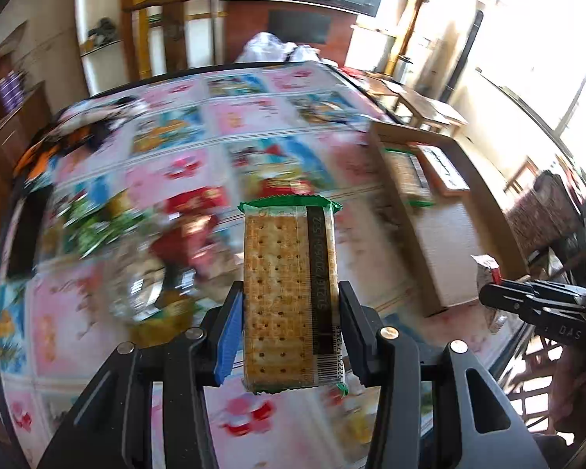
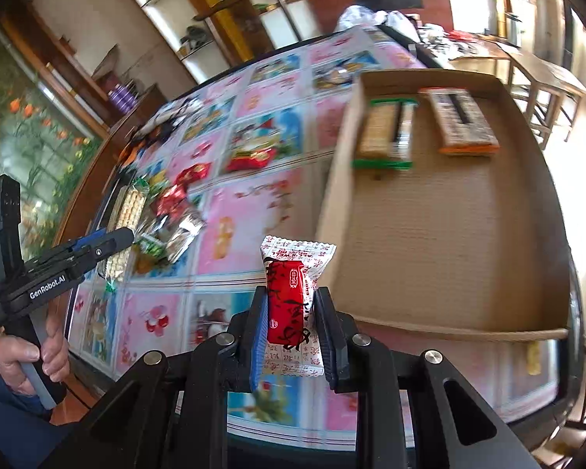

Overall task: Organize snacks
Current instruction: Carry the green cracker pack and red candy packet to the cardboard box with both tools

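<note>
My left gripper (image 1: 291,293) is shut on a long cracker pack (image 1: 289,273) in clear wrap with green ends, held above the patterned tablecloth. My right gripper (image 2: 291,297) is shut on a small red-and-white wrapped snack (image 2: 293,293), just left of the cardboard box (image 2: 449,234). Inside that box, at its far end, lie a green-ended cracker pack (image 2: 386,133) and an orange-ended one (image 2: 465,123). A heap of loose snacks (image 2: 168,211) lies on the table's left side. The same heap of loose snacks (image 1: 144,234) shows blurred in the left wrist view.
The cardboard box (image 1: 441,215) stands at the table's right side. The right gripper's tool (image 1: 535,305) shows at the right edge there. The left tool (image 2: 58,265) and a hand (image 2: 39,351) show at the left. Chairs and shelves stand beyond the table.
</note>
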`<state>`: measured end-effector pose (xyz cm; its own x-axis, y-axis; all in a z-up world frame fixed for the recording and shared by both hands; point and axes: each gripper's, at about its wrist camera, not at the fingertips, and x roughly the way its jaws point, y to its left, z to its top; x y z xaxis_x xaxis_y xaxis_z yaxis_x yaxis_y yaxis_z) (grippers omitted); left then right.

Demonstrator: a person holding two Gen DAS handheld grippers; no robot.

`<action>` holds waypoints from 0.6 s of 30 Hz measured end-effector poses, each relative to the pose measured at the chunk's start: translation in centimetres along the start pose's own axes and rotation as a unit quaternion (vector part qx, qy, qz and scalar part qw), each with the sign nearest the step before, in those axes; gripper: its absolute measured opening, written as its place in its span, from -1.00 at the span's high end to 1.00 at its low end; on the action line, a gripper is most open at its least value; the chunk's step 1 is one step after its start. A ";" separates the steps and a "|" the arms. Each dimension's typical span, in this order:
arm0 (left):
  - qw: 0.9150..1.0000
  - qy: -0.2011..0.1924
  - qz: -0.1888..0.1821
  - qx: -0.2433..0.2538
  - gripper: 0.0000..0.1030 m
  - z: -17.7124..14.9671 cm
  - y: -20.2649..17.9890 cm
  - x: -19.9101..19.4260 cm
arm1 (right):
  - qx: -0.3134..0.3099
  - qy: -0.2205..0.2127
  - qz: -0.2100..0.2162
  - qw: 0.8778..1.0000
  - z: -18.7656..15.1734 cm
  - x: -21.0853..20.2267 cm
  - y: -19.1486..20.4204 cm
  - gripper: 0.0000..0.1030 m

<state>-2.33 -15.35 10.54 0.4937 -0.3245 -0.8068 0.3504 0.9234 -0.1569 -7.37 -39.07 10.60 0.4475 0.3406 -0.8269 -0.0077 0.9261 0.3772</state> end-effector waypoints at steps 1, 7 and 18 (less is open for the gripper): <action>1.000 0.001 -0.007 0.012 0.13 0.4 -1.2 0.3 | 0.005 -0.004 -0.002 1.000 0.0 -0.3 -0.5 0.51; 0.997 0.011 -0.044 0.064 0.13 2.1 -6.7 2.0 | 0.045 -0.027 -0.020 0.998 0.0 -2.6 -4.0 0.51; 0.987 0.053 -0.093 0.120 0.13 3.7 -15.8 8.1 | 0.096 -0.032 -0.049 0.994 0.6 -4.3 -9.9 0.51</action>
<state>-0.93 -33.36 8.62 0.3211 -0.4487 -0.8340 0.6113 0.7708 -0.1793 -8.71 -49.78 10.72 0.4943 0.2329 -0.8375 0.2061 0.9045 0.3732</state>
